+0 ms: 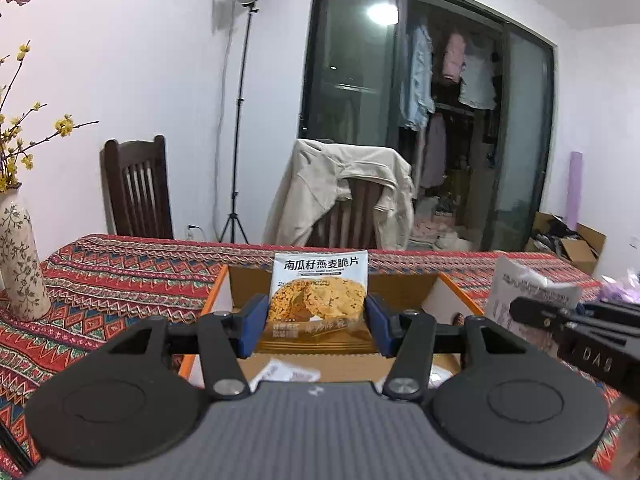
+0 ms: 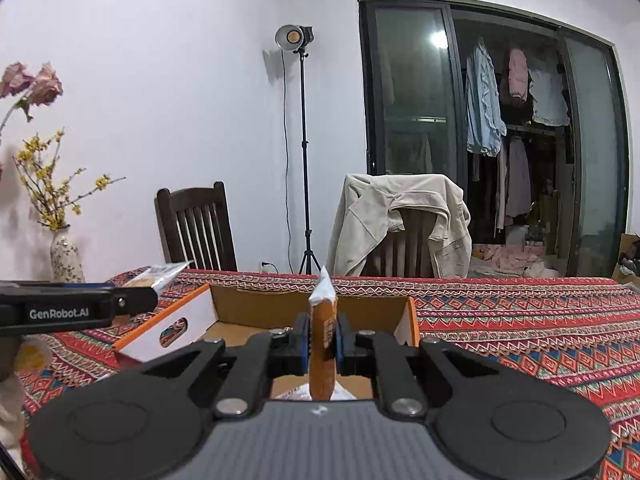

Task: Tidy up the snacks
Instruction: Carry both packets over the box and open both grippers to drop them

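My left gripper (image 1: pixel 317 326) is shut on a flat snack packet (image 1: pixel 318 300), white on top with cookies printed on it, held upright face-on above the open cardboard box (image 1: pixel 224 292). In the right wrist view my right gripper (image 2: pixel 322 342) is shut on an orange and white snack packet (image 2: pixel 323 344), held edge-on and upright over the same box (image 2: pixel 408 320). Each gripper shows in the other's view: the right one (image 1: pixel 572 320) with its pale packet (image 1: pixel 532 292), the left one (image 2: pixel 76 308) with its packet (image 2: pixel 160 274). More packets (image 1: pixel 286 372) lie on the box floor.
The box stands on a table under a red patterned cloth (image 2: pixel 520 320). A flowered vase (image 1: pixel 20 264) with yellow branches stands at the left. Behind the table are two wooden chairs (image 2: pixel 196 228), one draped with a beige jacket (image 2: pixel 400 216), and a lamp on a tripod (image 2: pixel 304 152).
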